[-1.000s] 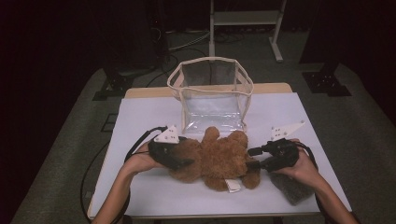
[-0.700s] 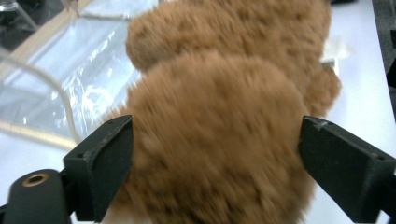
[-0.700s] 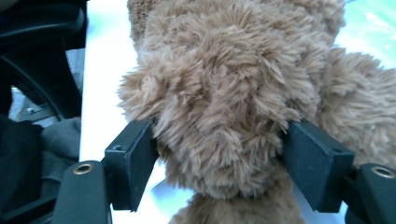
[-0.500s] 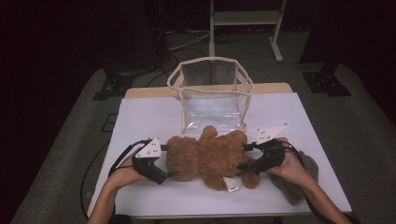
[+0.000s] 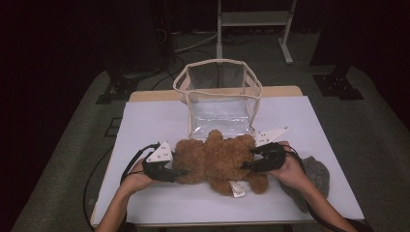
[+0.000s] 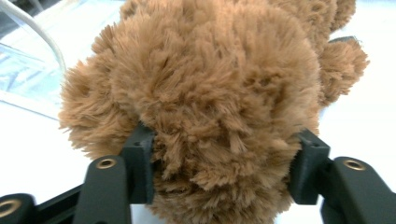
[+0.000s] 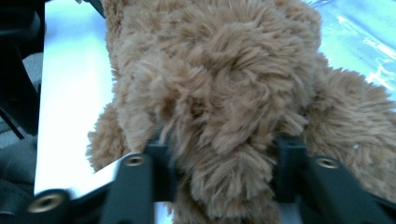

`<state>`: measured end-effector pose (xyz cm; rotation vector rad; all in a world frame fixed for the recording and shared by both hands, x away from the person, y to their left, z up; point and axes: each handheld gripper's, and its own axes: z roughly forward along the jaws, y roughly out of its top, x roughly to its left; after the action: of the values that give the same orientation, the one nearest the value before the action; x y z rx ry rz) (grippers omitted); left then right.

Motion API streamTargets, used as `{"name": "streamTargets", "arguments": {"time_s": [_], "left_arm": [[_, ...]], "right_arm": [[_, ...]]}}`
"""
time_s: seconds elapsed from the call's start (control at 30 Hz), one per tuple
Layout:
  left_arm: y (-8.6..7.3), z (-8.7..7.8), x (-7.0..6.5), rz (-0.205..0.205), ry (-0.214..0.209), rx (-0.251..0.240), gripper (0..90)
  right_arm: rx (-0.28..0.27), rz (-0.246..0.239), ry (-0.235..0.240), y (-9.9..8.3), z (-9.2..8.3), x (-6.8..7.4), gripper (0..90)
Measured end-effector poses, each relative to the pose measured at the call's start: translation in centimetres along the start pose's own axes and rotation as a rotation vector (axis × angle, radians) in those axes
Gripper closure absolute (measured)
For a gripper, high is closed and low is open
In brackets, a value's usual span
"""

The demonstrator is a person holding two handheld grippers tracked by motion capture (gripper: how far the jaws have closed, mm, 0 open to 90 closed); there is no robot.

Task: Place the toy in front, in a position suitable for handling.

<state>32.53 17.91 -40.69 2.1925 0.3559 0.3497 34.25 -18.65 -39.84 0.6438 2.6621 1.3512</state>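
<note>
Now that both pairs of tongs have just been closing, we have the fluffy brown plush teddy bear (image 5: 217,159) pinched from both ends: since half a second ago our hands have drawn in against it. Our left tongs (image 5: 178,170) squeeze its head, fur bulging between the jaws; our right tongs (image 5: 244,165) clamp its lower body likewise. It lies flat on the white-covered desk (image 5: 145,125), just before the open clear plastic bag with cream trim (image 5: 220,96). We judge a lift into it comes next. Room lies left and above; a grey fuzzy cloth (image 5: 316,176) crowds the right edge.
</note>
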Motion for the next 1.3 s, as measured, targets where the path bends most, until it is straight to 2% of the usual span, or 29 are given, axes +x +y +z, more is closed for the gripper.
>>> {"name": "streamTargets", "arguments": {"time_s": [0.07, 0.2, 0.3, 0.4, 0.57, 0.63, 0.7, 0.8, 0.9, 1.17, 1.27, 1.3], "left_arm": [[0.5, 0.0, -0.1, 0.003, -0.001, 0.001, 42.8], [1.7, -0.1, -0.3, 0.004, -0.017, -0.013, 43.1], [3.2, 0.1, -0.6, 0.005, -0.034, -0.028, 43.2], [5.0, 0.5, -1.2, 0.028, -0.047, -0.034, 43.1], [8.2, 1.9, -2.4, 0.060, -0.107, -0.049, 43.1], [9.0, 2.5, -2.9, 0.068, -0.131, -0.049, 43.0], [9.3, 2.8, -3.1, 0.068, -0.148, -0.041, 42.9], [8.8, 3.3, -3.0, 0.043, -0.161, -0.011, 42.8], [7.7, 3.0, -2.8, 0.011, -0.167, 0.009, 42.8], [4.7, -0.3, -1.7, -0.023, -0.117, 0.072, 41.6], [3.2, -0.6, -1.4, -0.023, -0.097, 0.117, 39.6], [2.8, -0.7, -1.4, -0.035, -0.099, 0.102, 38.0]], "right_arm": [[-0.018, 0.017, 0.010, 0.1, -0.5, -0.1, 59.7], [-0.038, 0.039, 0.031, 0.2, -1.7, -0.4, 60.7], [-0.056, 0.053, 0.032, 0.4, -3.3, -0.5, 60.8], [-0.056, 0.052, 0.019, 0.4, -5.7, -0.4, 60.8], [-0.033, 0.067, -0.006, -0.1, -9.8, -0.3, 60.5], [-0.024, 0.080, -0.014, -0.6, -11.2, -0.2, 60.4], [-0.018, 0.110, -0.002, -1.3, -12.0, -0.4, 60.2], [-0.012, 0.139, 0.011, -2.2, -11.6, -0.8, 59.9], [-0.002, 0.145, 0.032, -2.4, -10.5, -0.9, 59.5], [0.025, 0.130, 0.116, -1.1, -5.1, -0.7, 57.3], [0.059, 0.121, 0.133, -0.9, -2.7, -0.5, 53.6], [0.072, 0.116, 0.133, -1.0, -2.1, -0.5, 51.5]]}}
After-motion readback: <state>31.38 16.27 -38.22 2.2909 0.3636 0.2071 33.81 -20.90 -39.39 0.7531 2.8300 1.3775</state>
